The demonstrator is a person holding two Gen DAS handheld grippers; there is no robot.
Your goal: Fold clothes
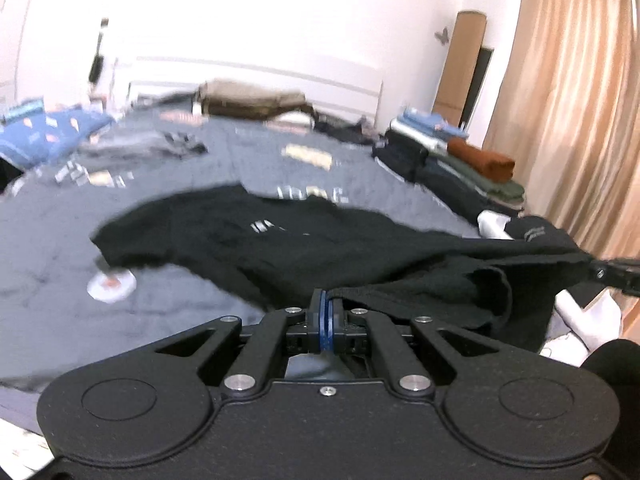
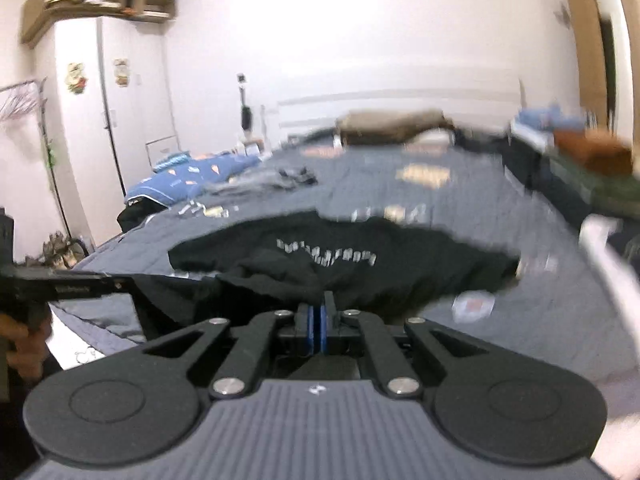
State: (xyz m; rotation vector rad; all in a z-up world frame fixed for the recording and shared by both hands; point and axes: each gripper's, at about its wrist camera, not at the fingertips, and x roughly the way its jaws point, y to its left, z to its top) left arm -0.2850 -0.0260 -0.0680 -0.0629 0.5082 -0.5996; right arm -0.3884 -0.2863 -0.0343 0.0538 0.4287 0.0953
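Left wrist view shows my left tool (image 1: 325,300) with its blue pads pressed together on the near hem of the black T-shirt (image 1: 248,240). Right wrist view shows the same for my right tool (image 2: 318,312): the pads are closed on the near edge of this shirt. Both tools therefore hold one edge of the shirt, lifted a little above the bed (image 1: 48,272), and the cloth between them sags. The far part of the shirt, with its white print, lies on the grey bed cover beyond my tools. Both pictures are blurred, so I cannot tell if the shirt is flat there or already doubled.

Beyond the shirt and to its right, near the curtain (image 1: 580,100), stands a stack of folded clothes (image 1: 460,160) with a brown piece on top. I judge that part of the work is already done. Beyond the shirt and to its left lie loose grey and dark clothes (image 1: 152,144) and a blue patterned cloth (image 1: 52,132); they look not folded, so I think they remain.

For the shirt itself, the scene fits two stages: I may be spreading it on the bed, or I may be bringing the near edge over toward the far edge as a fold.
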